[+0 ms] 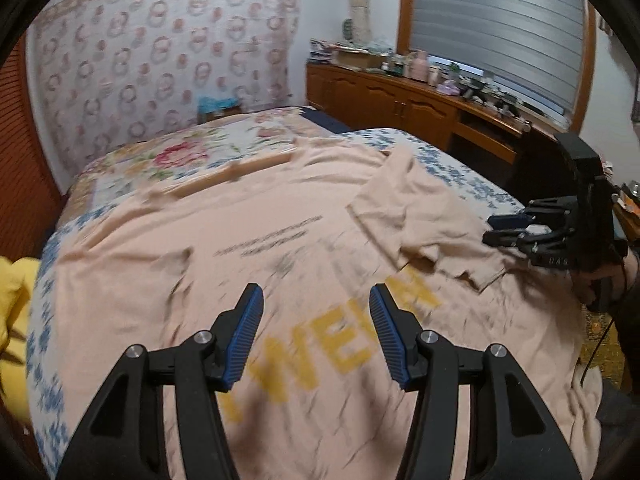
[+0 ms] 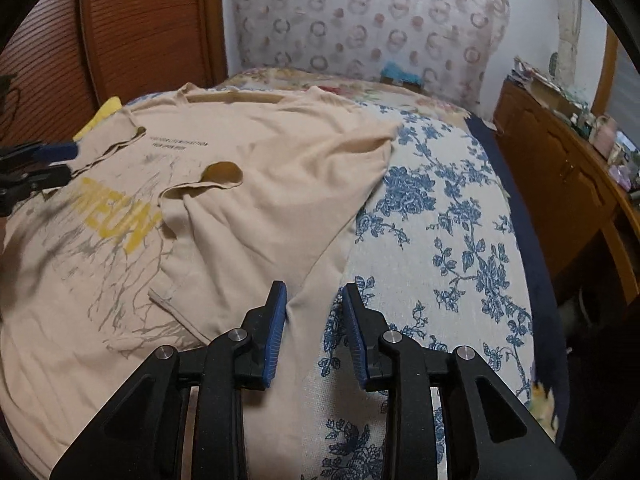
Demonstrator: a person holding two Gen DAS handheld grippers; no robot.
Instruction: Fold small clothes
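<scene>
A beige T-shirt (image 1: 280,208) with yellow letters lies face up on the bed, its collar toward the far wall. One side with its sleeve (image 2: 224,184) is folded in over the front. My left gripper (image 1: 316,292) hovers open above the yellow print, with nothing between its pads. In the right wrist view it shows at the left edge, close to the shirt's other sleeve (image 2: 108,136). My right gripper (image 2: 314,286) stands partly open just above the shirt's (image 2: 280,152) folded edge; the cloth lies under the gap and the pads do not press on it. From the left wrist view it (image 1: 490,228) is at the far right.
The bed cover (image 2: 440,220) has a blue flower print. A yellow cloth (image 2: 104,110) lies at the bed's left side beyond the shirt. A wooden dresser (image 2: 560,168) crowded with small items runs along the right wall. A wooden louvred door (image 2: 140,20) stands at the back left.
</scene>
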